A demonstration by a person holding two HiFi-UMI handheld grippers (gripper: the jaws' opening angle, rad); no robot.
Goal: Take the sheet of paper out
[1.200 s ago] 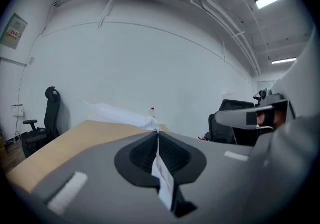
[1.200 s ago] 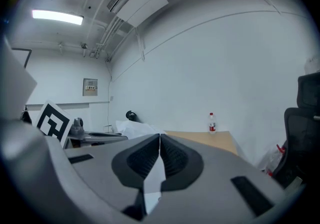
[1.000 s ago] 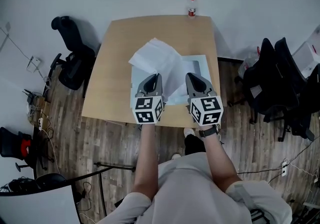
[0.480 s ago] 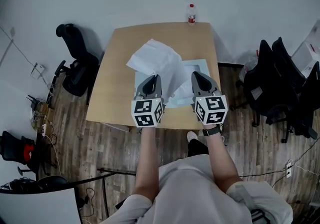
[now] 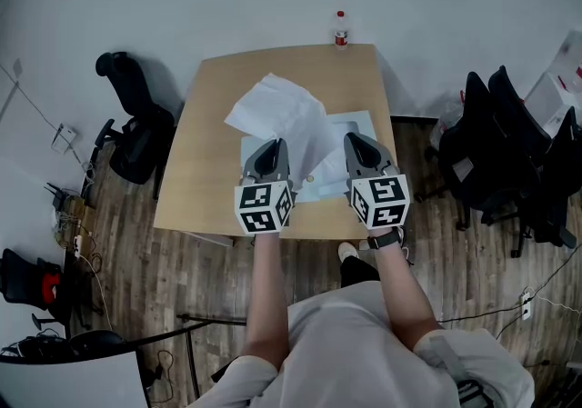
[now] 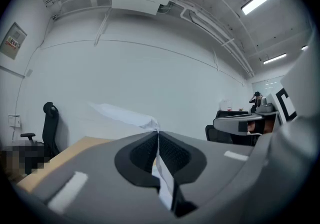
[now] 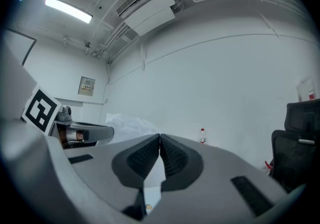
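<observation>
Bright, even light from the ceiling strip light (image 7: 68,10); shadows soft. Strong fisheye bending, dark vignetted corners. Left gripper (image 6: 158,132) body blurs near the lens.

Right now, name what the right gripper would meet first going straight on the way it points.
Probably the white wall: the right gripper points level, the bottle stands right of its line, though depth is unclear.

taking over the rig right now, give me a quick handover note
Left gripper: jaws shut on the sheet of paper, holding it up off the table.
Right gripper: jaws shut, apparently pinching the edge of the clear folder that lies on the table.
Done: sheet gripped and mostly drawn out.
Left: its lower end lies over the folder; pull it clear.
</observation>
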